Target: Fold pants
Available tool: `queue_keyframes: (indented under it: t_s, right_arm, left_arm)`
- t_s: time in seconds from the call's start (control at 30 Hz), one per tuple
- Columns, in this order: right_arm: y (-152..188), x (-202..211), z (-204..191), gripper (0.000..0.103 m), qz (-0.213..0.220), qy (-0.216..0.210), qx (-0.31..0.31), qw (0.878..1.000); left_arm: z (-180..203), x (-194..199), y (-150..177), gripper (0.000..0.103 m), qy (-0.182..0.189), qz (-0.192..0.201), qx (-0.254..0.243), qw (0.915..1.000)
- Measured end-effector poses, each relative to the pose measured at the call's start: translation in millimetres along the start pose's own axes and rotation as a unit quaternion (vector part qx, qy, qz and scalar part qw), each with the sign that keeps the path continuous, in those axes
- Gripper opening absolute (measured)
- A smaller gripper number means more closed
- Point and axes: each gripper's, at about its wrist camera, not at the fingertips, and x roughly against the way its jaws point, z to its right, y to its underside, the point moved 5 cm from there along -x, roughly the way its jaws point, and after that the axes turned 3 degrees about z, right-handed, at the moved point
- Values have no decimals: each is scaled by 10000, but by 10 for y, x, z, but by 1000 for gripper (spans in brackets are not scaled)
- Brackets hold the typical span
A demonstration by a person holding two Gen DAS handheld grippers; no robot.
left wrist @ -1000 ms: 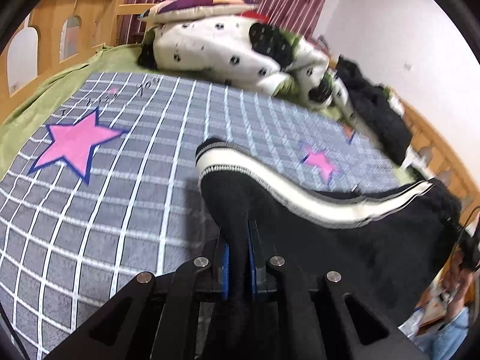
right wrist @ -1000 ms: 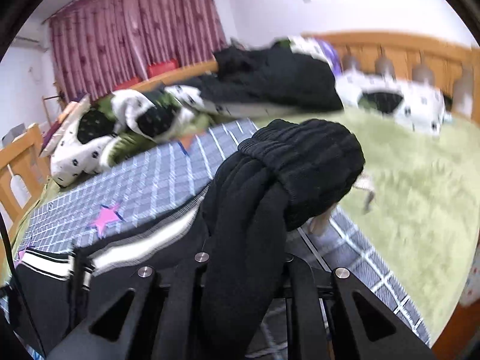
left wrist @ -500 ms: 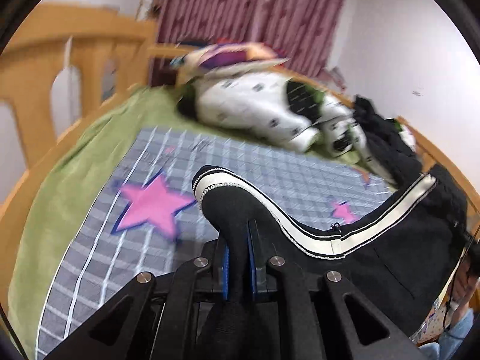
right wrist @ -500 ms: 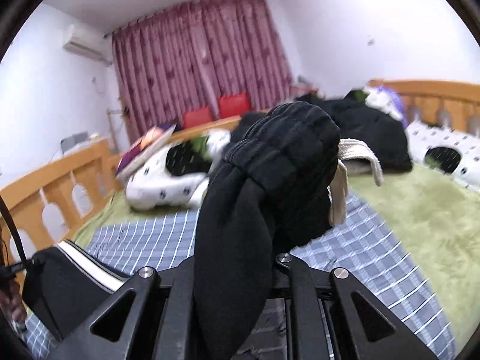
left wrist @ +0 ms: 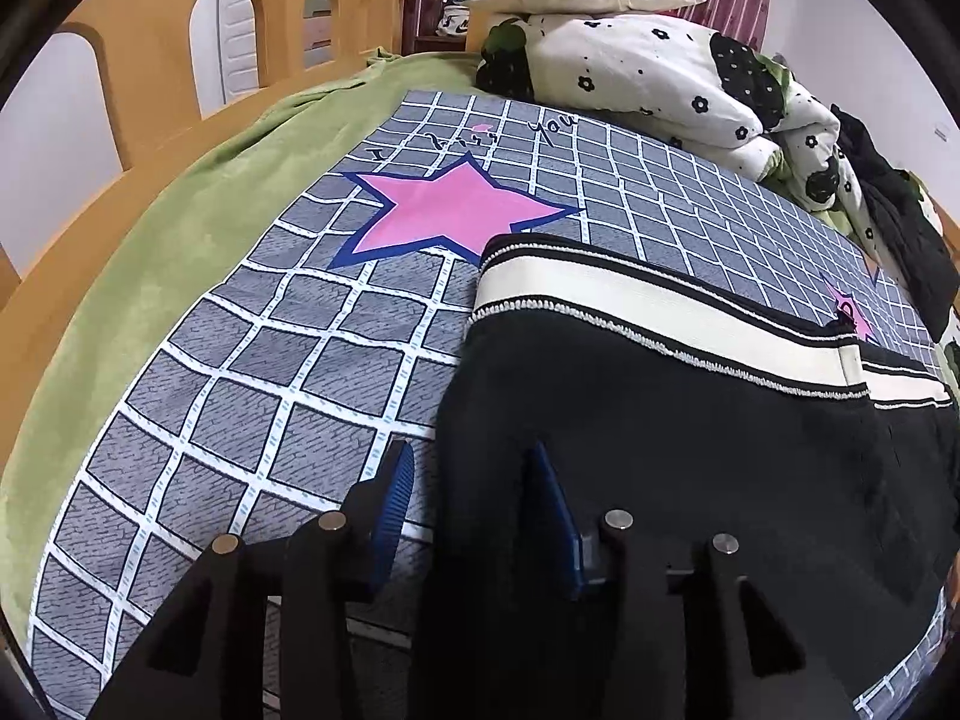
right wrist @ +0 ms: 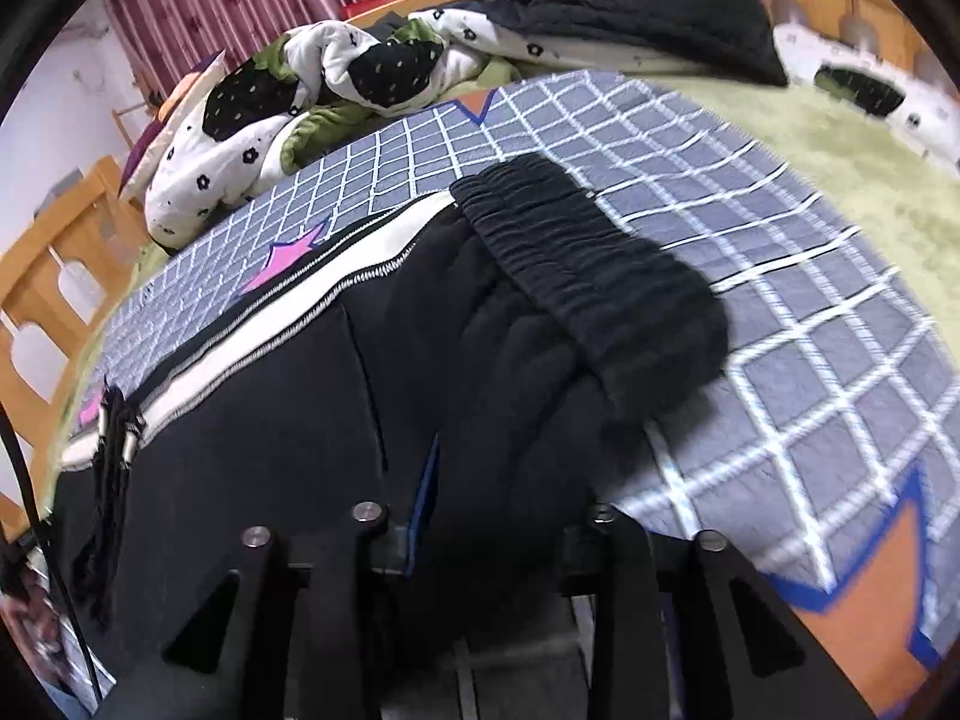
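One pair of black pants (left wrist: 690,432) is being laid flat on the checked blanket (left wrist: 288,372) of the bed, its long axis running crosswise between two sets of tongs. The hem end is lying just ahead of the left tongs (left wrist: 471,510), the gathered waistband (right wrist: 588,264) just ahead of the right tongs (right wrist: 510,504), so each end is being served by its own hand. Both tongs have just been opening and are standing apart, cloth lying loose between them, unclamped
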Motion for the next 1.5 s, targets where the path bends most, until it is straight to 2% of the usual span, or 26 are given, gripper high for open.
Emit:
queue_keyframes:
  t_s: [0.03,0.1,0.23,0.3,0.4,0.53,0.6,0.63,0.7,0.73,0.77,0.8,0.83,0.93,0.97,1.07,1.17,1.23,1.3,1.43,1.5]
  right_arm:
    - [40,72,-13,41,-15,180,200,9996]
    - [127,210,-26,41,0,448,509,9977]
    - [141,532,-12,41,324,790,688,9940]
    - [86,685,-67,41,630,787,625,9929]
    - [-27,755,-204,41,858,597,545,9930]
    - [-144,651,-485,41,1038,427,727,9910]
    - [-122,491,-593,43,985,449,953,9895]
    - [-94,364,-607,44,891,618,1109,9879]
    - [-4,18,-550,44,468,1076,1390,9833]
    - [63,-144,-517,43,136,1172,1489,9818]
    - [118,-227,-505,43,9,1196,1577,9802]
    - [117,-192,-526,43,144,1221,1616,9792]
    - [122,-156,-557,43,118,1226,1671,9782]
    - [154,-62,-556,43,45,920,1480,9847]
    - [174,-14,-544,43,89,819,1415,9865]
    - [266,116,-504,43,258,731,1326,9881]
    - [336,237,-591,43,312,532,1179,9911]
    - [385,334,-867,43,314,125,1340,9904]
    - [452,421,-1184,43,354,-146,1549,9872]
    - [685,525,-1910,42,89,-1071,1681,9799]
    - [830,536,-2245,42,-121,-1537,1609,9749]
  left_arm:
    - [-7,1,7,42,14,-1,-10,10000]
    - [8,15,11,42,46,3,-18,10000]
    - [-35,30,35,42,206,-42,111,9997]
    - [-50,26,41,42,271,-60,156,9995]
    - [-80,47,46,42,331,-55,199,9992]
    - [-84,179,36,42,139,184,33,9997]
    - [-69,355,19,42,141,466,-53,9988]
    - [-57,453,5,42,225,634,-71,9977]
    - [23,682,-13,42,510,988,-138,9937]
    - [77,747,-17,48,641,1064,-178,9921]
    - [126,765,-10,51,758,1054,-190,9913]
    - [168,746,6,53,873,978,-178,9912]
    - [223,664,48,53,1000,751,-144,9920]
    - [361,290,293,53,1129,-260,-138,9932]
    - [398,228,406,52,1053,-397,-219,9934]
    - [469,427,556,53,735,42,-565,9957]
    - [387,673,610,53,1025,286,-154,9942]
    - [287,762,631,53,1040,361,151,9938]
    - [176,809,638,53,827,434,371,9949]
    - [6,792,632,53,104,571,321,9978]
    - [-81,782,655,53,-46,621,331,9975]
